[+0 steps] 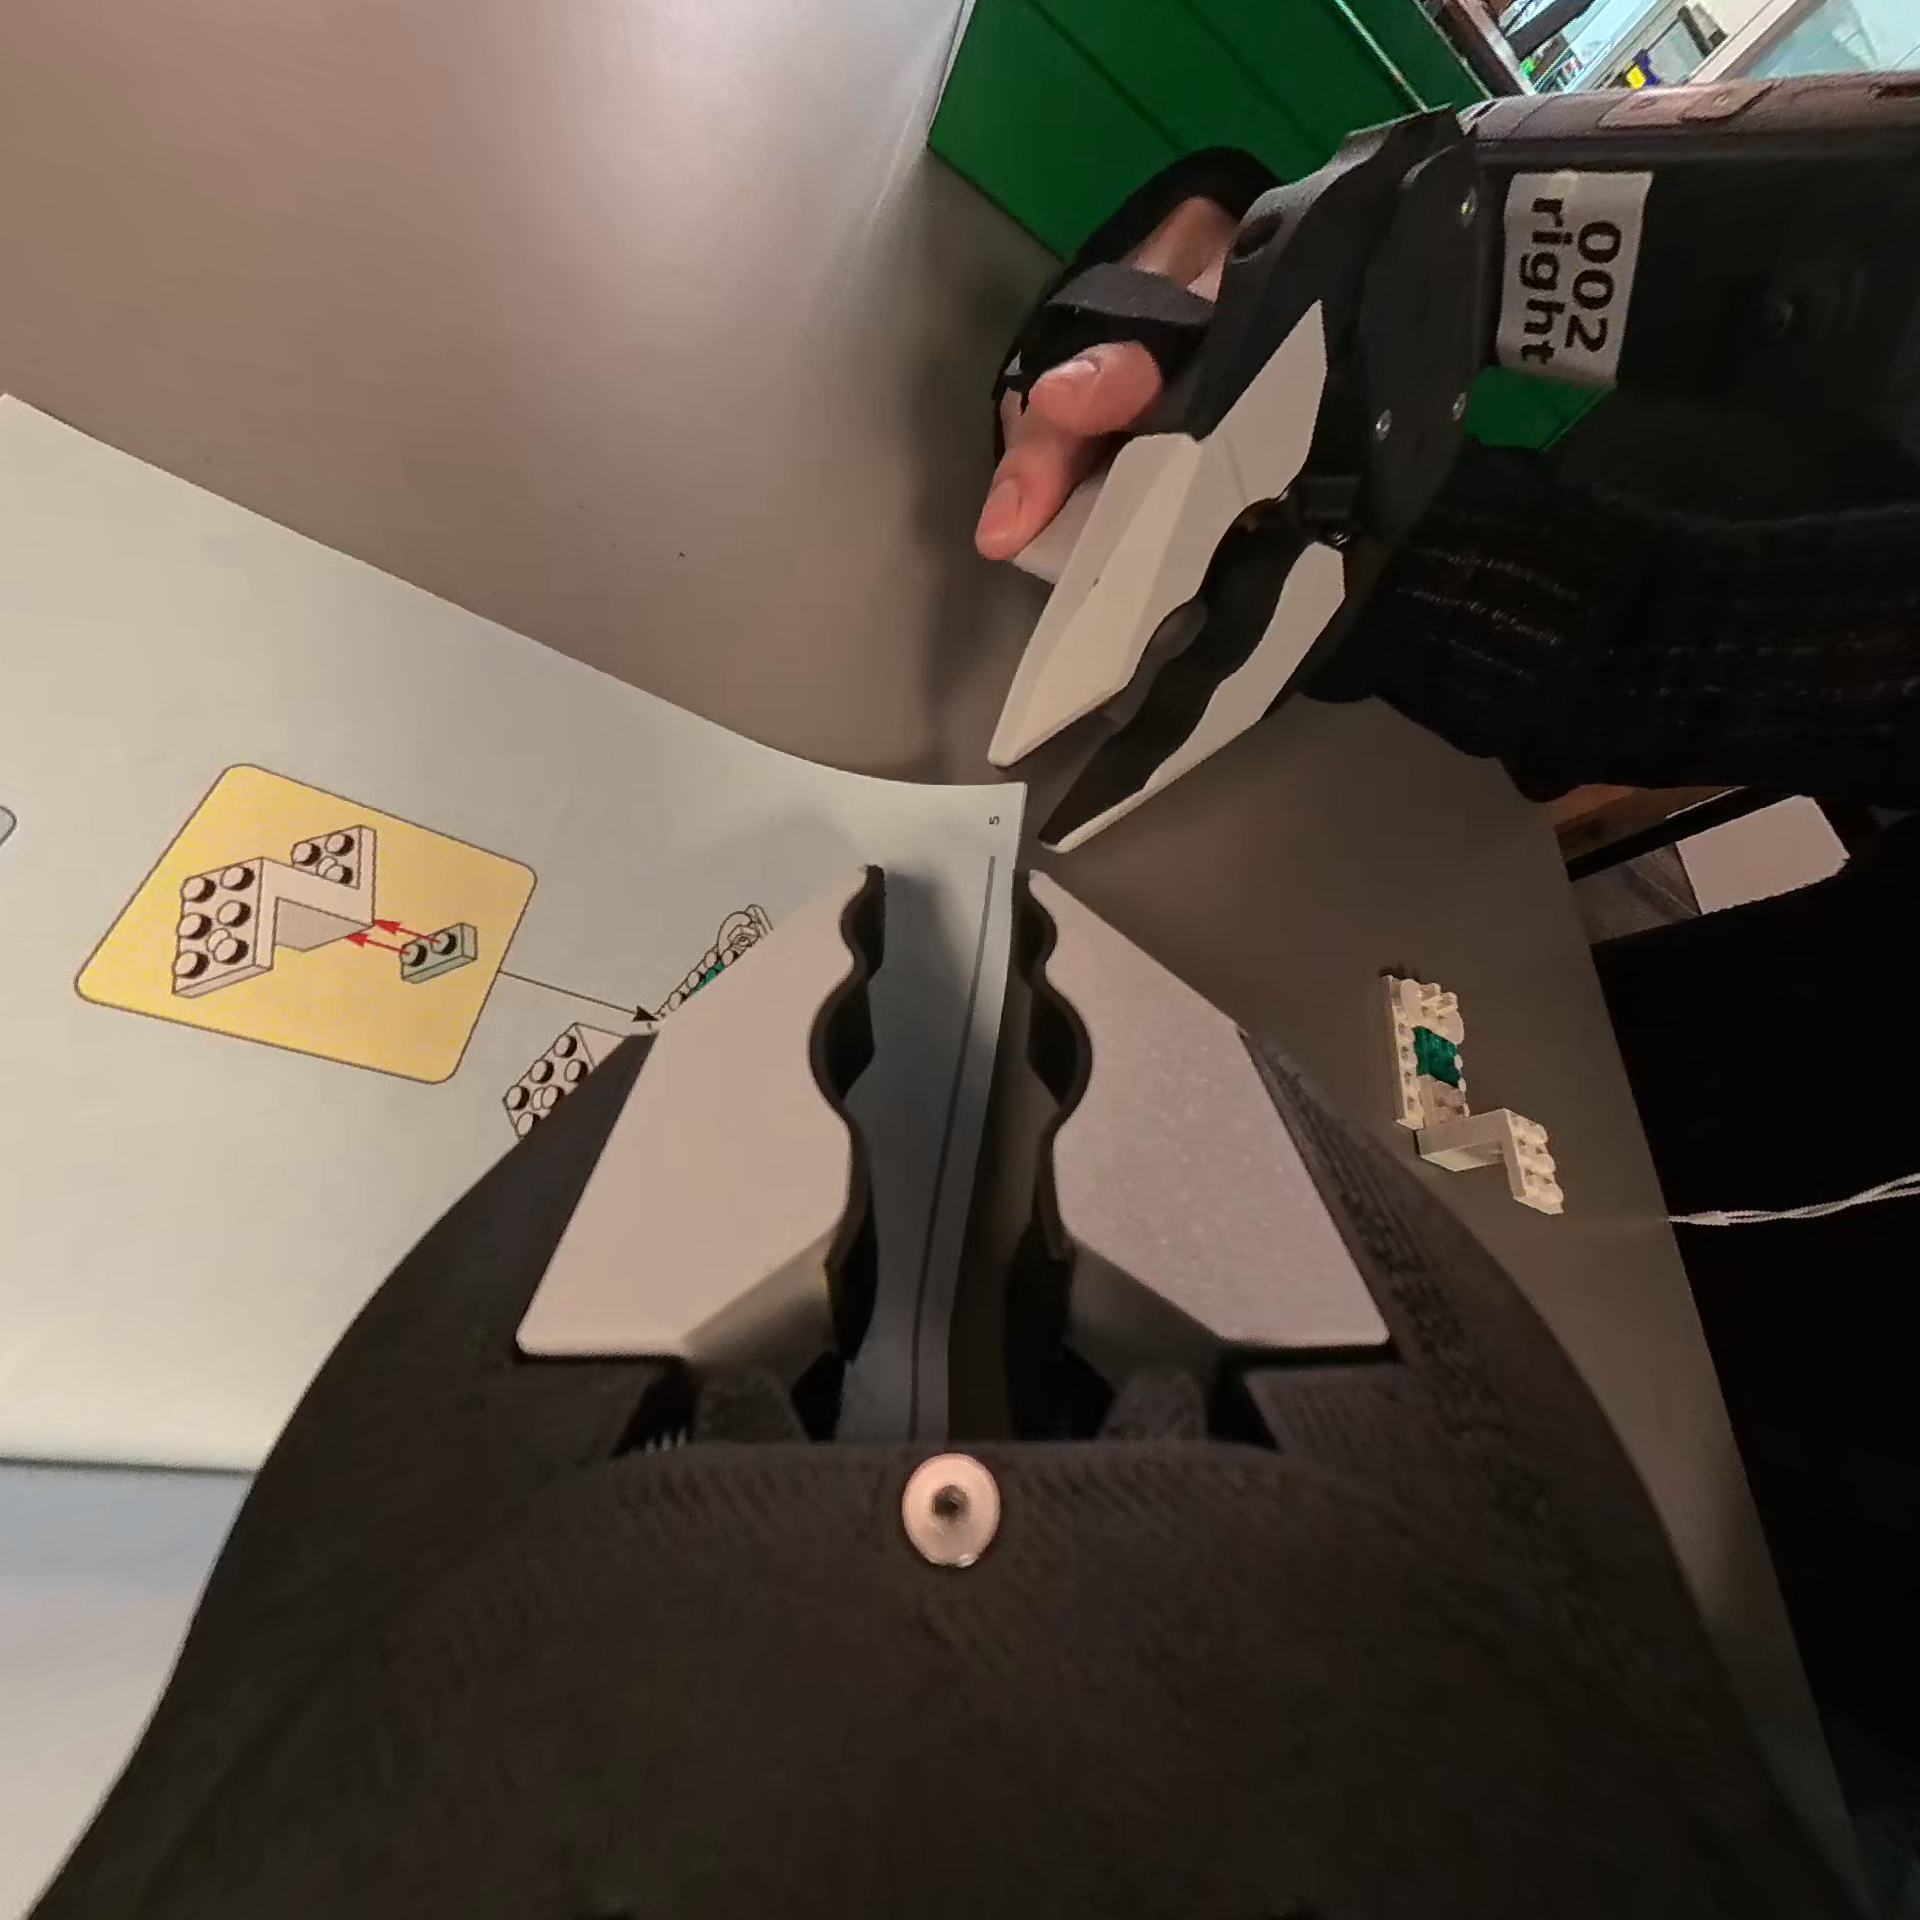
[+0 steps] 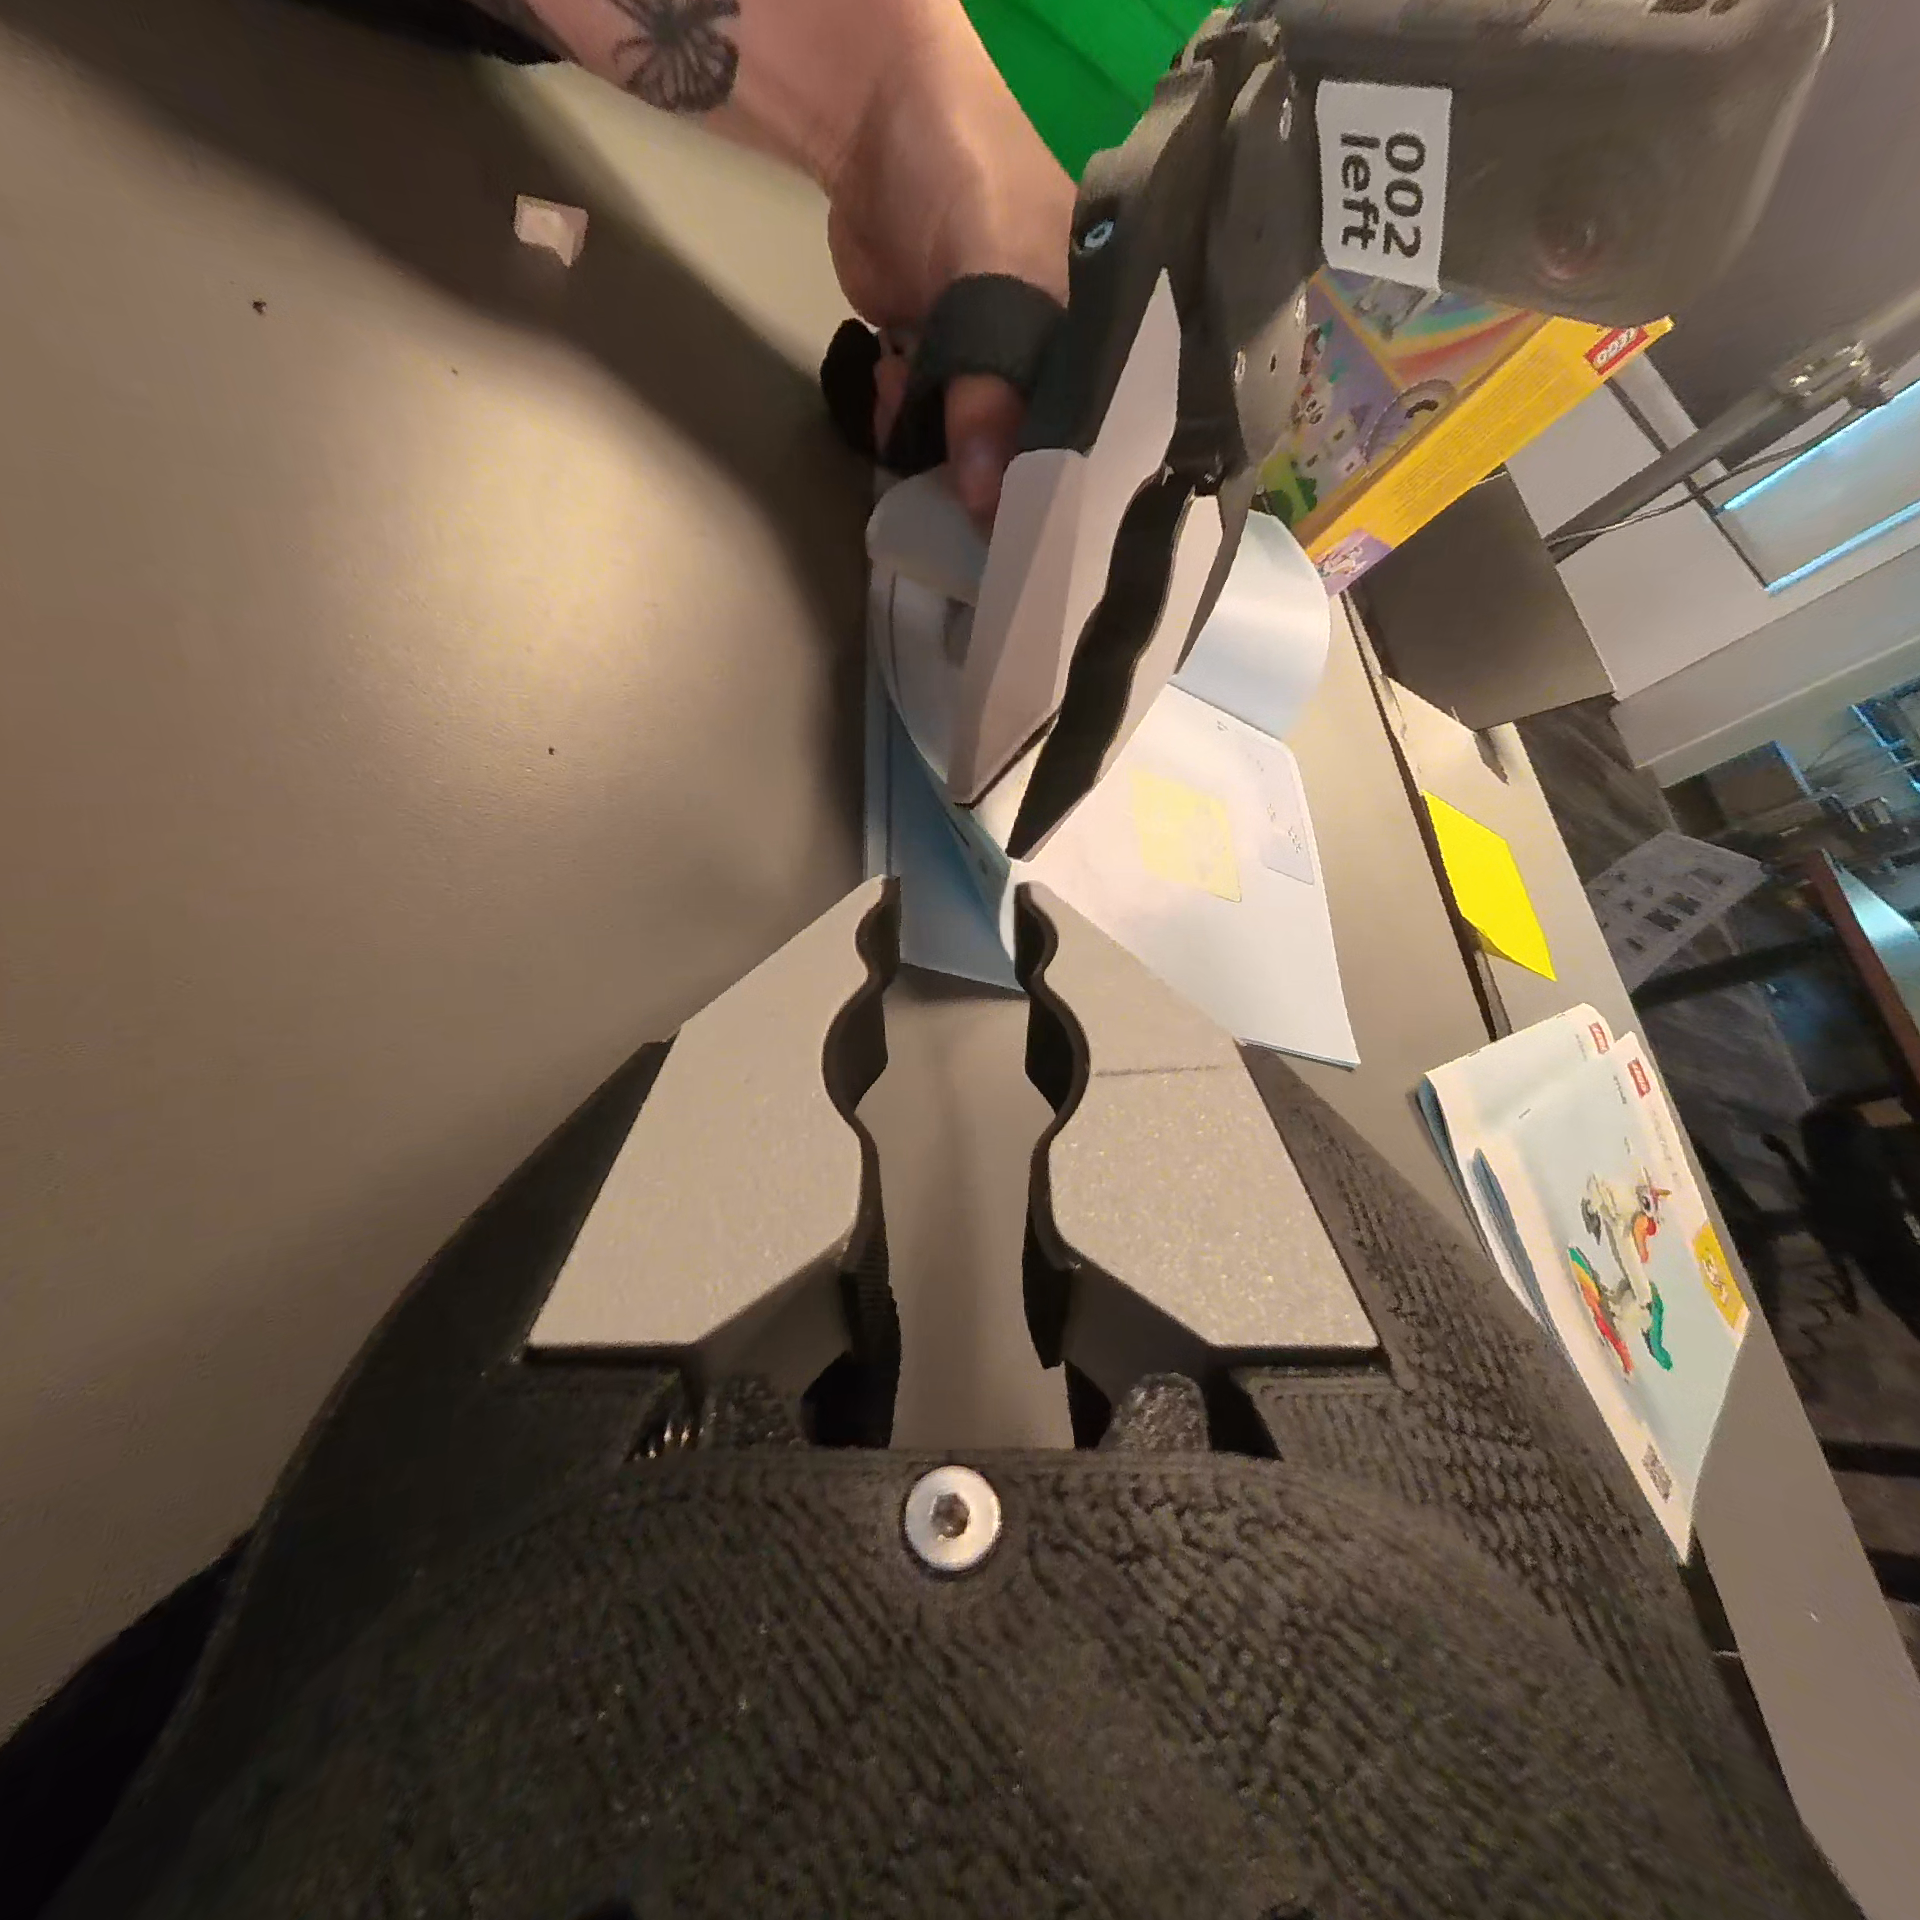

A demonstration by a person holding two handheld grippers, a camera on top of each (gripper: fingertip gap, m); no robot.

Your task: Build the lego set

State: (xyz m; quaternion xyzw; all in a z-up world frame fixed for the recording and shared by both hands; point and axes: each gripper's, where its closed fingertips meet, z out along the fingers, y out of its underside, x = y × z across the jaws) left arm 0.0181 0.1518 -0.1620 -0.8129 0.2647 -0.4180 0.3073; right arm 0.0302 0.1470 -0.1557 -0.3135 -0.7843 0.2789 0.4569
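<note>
An open instruction booklet [image 1: 416,675] lies on the grey table [image 1: 520,260]. My left gripper [image 1: 956,883] is over the page's right edge, which shows through the narrow gap between its jaws. From the right wrist view, the left gripper [image 2: 987,821] has its tips down on the booklet [image 2: 1195,935], and a page curls up behind it. My right gripper [image 2: 956,894] is slightly open and empty, tips just short of the booklet's near corner; it also shows in the left wrist view [image 1: 1023,795]. A white lego assembly with a green piece [image 1: 1429,1060] and a white bracket [image 1: 1496,1153] lie to the right.
A small white piece [image 2: 551,229] lies far off on the table. A lego box [image 2: 1455,416], a yellow sheet [image 2: 1486,894] and a second booklet [image 2: 1590,1247] sit along the table's edge. Green cabinets [image 1: 1143,104] stand beyond. The tips of both grippers are at nearly the same place. About 15 cm separates my left fingertips from the small white piece [image 2: 551,229].
</note>
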